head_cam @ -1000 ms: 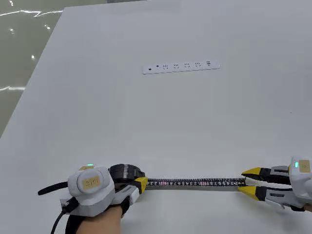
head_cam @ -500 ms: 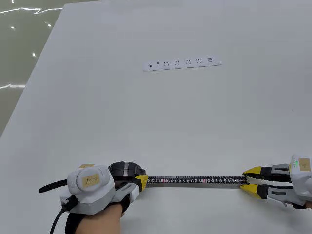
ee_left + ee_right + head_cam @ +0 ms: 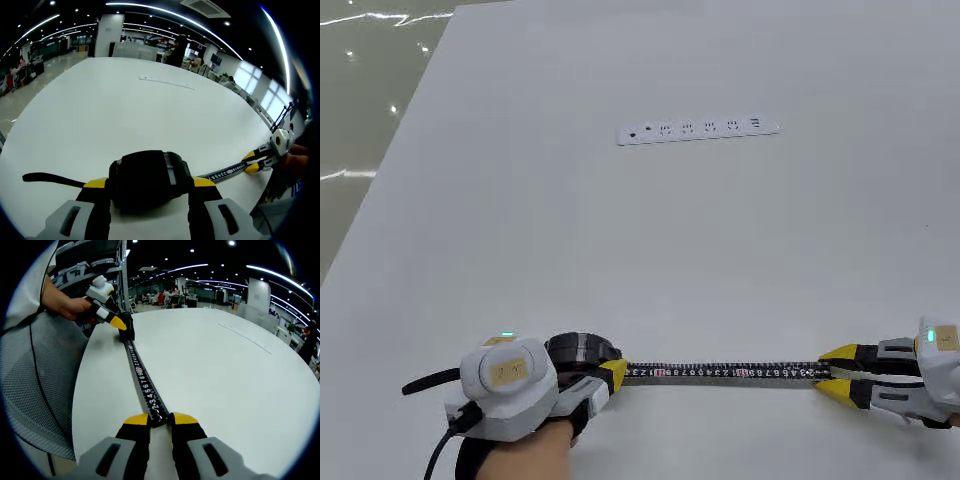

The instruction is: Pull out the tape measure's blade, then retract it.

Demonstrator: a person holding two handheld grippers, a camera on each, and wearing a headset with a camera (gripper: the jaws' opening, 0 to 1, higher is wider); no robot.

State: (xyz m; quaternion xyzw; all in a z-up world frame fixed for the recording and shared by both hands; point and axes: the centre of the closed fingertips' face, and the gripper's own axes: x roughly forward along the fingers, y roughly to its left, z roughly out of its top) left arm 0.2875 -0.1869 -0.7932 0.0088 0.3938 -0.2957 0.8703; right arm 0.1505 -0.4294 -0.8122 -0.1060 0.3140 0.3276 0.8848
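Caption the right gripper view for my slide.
Right gripper pinching the tape blade, drawn from the case in the left gripper.

Much of the tape measure case (image 3: 582, 350) hidden behind the left gripper (image 3: 607, 375), blade (image 3: 720, 372) tip lost between the jaws of the right gripper (image 3: 835, 371), that gripper's body cut off at the head view's right edge, blade numerals there too small to read.

Even overhead light floods the head view and leaves the white worktop (image 3: 720, 250) nearly washed out. Soft, faint shadows lie beneath the left gripper (image 3: 605, 383) at 7 o'clock and the right gripper (image 3: 833, 371) at 4 o'clock. Glare streaks the glossy floor (image 3: 360, 90) at 10 o'clock. In both gripper views the fisheye bends the ceiling light strips (image 3: 165, 14) at 12 o'clock. The black tape measure (image 3: 147, 175) shows little detail, while the blade (image 3: 145, 385) reads sharp.
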